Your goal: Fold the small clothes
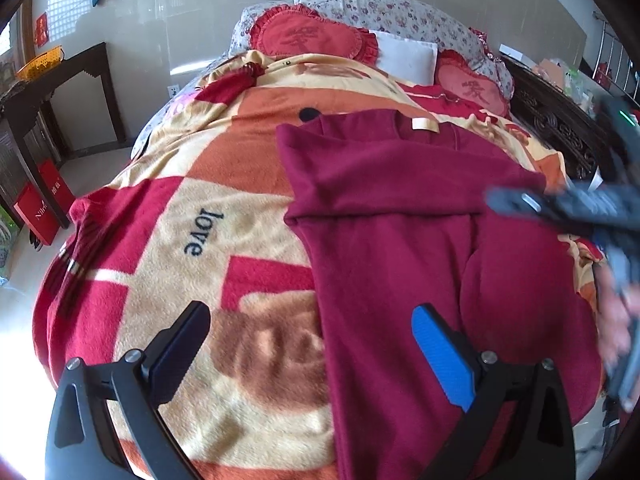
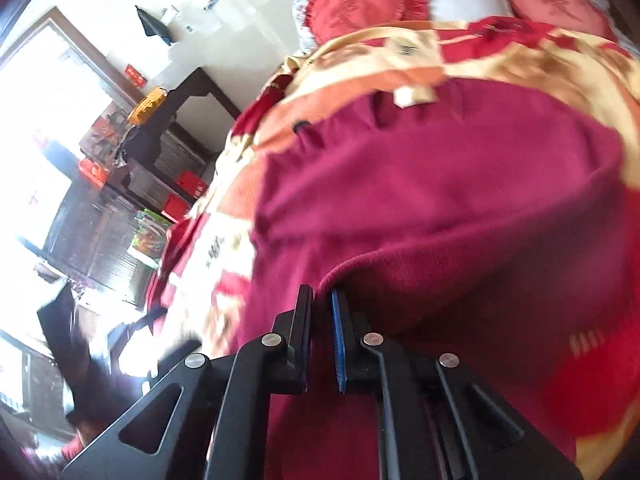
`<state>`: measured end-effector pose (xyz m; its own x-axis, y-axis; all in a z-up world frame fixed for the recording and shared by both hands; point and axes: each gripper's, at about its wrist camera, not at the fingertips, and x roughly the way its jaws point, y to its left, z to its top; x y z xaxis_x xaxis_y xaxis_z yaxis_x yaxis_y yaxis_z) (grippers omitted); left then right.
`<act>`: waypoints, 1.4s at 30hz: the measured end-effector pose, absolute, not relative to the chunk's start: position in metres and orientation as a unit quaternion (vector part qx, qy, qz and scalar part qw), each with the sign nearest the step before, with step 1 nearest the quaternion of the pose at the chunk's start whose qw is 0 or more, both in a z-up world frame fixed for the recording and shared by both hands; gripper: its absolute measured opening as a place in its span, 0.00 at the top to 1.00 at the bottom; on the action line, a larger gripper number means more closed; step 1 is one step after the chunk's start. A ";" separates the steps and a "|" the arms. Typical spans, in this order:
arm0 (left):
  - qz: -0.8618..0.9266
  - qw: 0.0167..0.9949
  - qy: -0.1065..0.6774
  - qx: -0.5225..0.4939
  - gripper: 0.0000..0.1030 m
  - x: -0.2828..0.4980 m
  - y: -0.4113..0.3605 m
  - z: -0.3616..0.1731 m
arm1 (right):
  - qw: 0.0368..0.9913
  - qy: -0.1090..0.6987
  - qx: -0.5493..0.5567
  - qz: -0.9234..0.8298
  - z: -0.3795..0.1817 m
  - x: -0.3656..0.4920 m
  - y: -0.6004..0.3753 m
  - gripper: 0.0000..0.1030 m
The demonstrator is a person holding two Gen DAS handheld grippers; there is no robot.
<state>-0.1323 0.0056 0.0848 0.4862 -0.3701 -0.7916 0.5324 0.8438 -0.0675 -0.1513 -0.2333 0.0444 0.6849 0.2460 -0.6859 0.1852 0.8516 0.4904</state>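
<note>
A dark red garment [image 1: 400, 240] lies on the bed's patterned blanket [image 1: 200, 220], its left sleeve folded across the chest and a cream label [image 1: 426, 124] at the collar. My left gripper [image 1: 312, 332] is open and empty, hovering over the garment's left edge near the hem. My right gripper [image 2: 322, 300] is shut on a fold of the garment's [image 2: 440, 184] cloth and lifts it. The right gripper also shows blurred at the right of the left wrist view [image 1: 560, 208].
Red heart cushions [image 1: 312, 36] and a white pillow [image 1: 404, 56] lie at the head of the bed. A dark wooden table [image 1: 52, 92] and red boxes [image 1: 40, 204] stand on the floor to the left. A carved dark headboard [image 1: 560, 128] is at the right.
</note>
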 end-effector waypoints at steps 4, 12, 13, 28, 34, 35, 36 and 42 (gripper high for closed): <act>-0.264 0.852 0.443 0.090 0.00 -0.122 0.004 0.080 | 0.856 0.425 0.293 0.018 0.020 -0.080 -0.244 1.00; -0.277 0.850 0.445 0.053 0.00 -0.089 -0.019 0.073 | 0.850 0.409 0.331 0.039 0.011 -0.096 -0.252 0.85; -0.280 0.847 0.450 0.044 0.00 -0.083 -0.025 0.070 | 0.853 0.411 0.318 0.038 0.015 -0.105 -0.250 0.85; -0.304 0.836 0.455 0.049 0.85 -0.055 -0.089 0.099 | 0.861 0.356 0.345 -0.114 0.028 -0.243 -0.354 0.84; -0.296 0.865 0.404 0.029 0.87 -0.025 -0.091 0.156 | 0.861 0.326 0.350 -0.172 0.039 -0.240 -0.409 0.70; -0.289 0.866 0.406 0.032 0.87 -0.018 -0.091 0.154 | 0.862 0.321 0.354 -0.172 0.040 -0.238 -0.417 0.65; -0.281 0.865 0.414 0.030 0.87 -0.011 -0.090 0.150 | 0.861 0.320 0.355 -0.174 0.040 -0.233 -0.420 0.62; -0.258 0.845 0.466 0.038 0.87 0.004 -0.089 0.104 | 0.859 0.349 0.339 -0.159 0.027 -0.186 -0.433 0.59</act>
